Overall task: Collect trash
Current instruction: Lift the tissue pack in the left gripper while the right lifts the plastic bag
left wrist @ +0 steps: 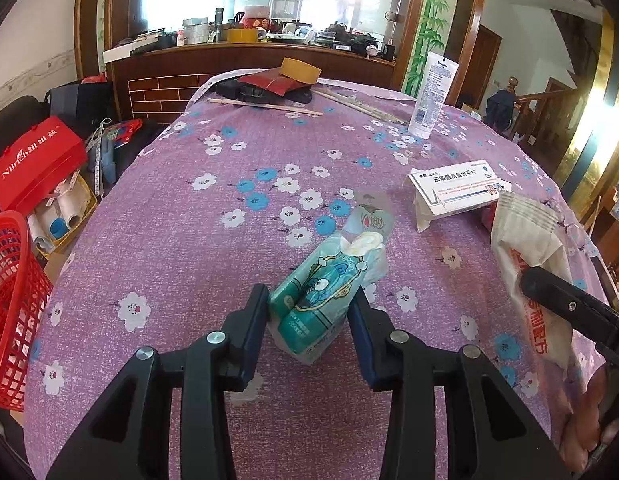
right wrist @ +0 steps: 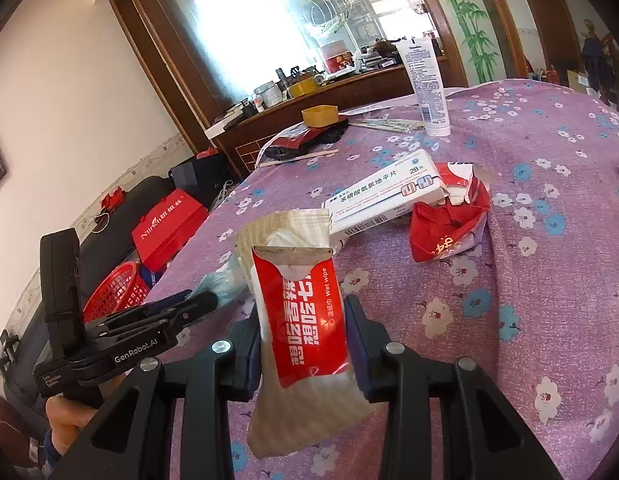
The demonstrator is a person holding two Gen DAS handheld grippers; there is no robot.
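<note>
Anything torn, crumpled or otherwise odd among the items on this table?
Yes: the crumpled red paper packet beside the white medicine box is ripped open. The red wet-wipe sachet in the right gripper has its top torn off.

Teal tissue pack (left wrist: 317,300), crumpled plastic with cartoon print and white tissue poking out its top, sits pinched between two black fingers just above the purple floral cloth. Red-and-white wet wipe packet (right wrist: 299,320), torn open at top, stands upright clamped between fingers. Crumpled red wrapper (right wrist: 449,224) lies on the cloth touching a white medicine box (right wrist: 385,196).
</note>
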